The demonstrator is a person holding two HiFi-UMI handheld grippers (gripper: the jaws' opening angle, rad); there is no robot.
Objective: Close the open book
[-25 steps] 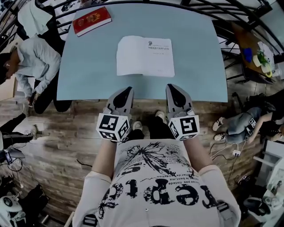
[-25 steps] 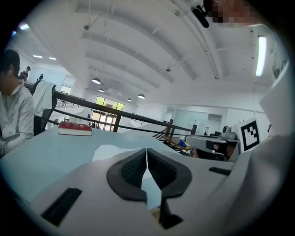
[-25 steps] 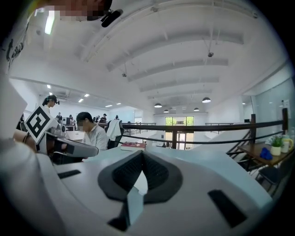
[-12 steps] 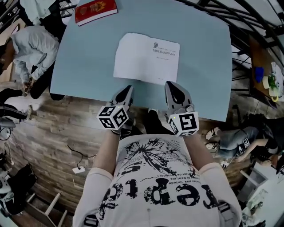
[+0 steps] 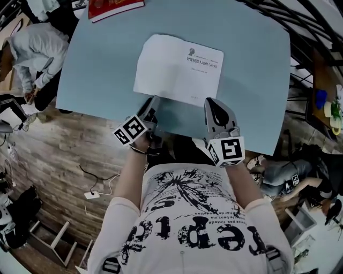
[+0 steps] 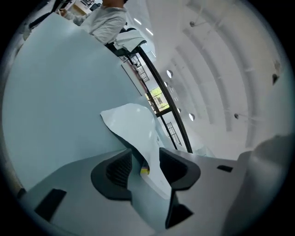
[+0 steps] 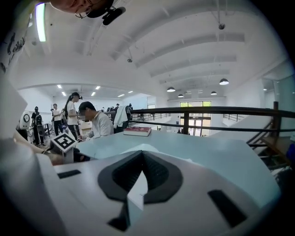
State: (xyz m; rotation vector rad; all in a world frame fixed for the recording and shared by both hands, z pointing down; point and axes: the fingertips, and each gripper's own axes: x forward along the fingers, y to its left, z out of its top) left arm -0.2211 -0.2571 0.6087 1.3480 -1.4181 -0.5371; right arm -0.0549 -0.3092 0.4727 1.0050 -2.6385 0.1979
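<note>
The open book (image 5: 178,68) lies flat on the pale blue table (image 5: 96,64), white pages up. My left gripper (image 5: 151,104) is rolled onto its side at the book's near left corner. In the left gripper view its jaws (image 6: 145,154) are opening, and the white page corner (image 6: 133,124) shows in the gap with neither pad pressing on it. My right gripper (image 5: 211,103) is shut, its tips just short of the book's near edge on the right. In the right gripper view its fingertips (image 7: 142,153) meet with nothing held.
A closed red book (image 5: 115,8) lies at the table's far left corner and also shows as a red book (image 7: 137,131) in the right gripper view. A seated person (image 5: 32,48) is left of the table. Dark railings (image 5: 305,48) run along the right.
Both grippers have come forward over the table edge to the book's near side. The left one has rolled sideways and sunk toward the book's corner.
</note>
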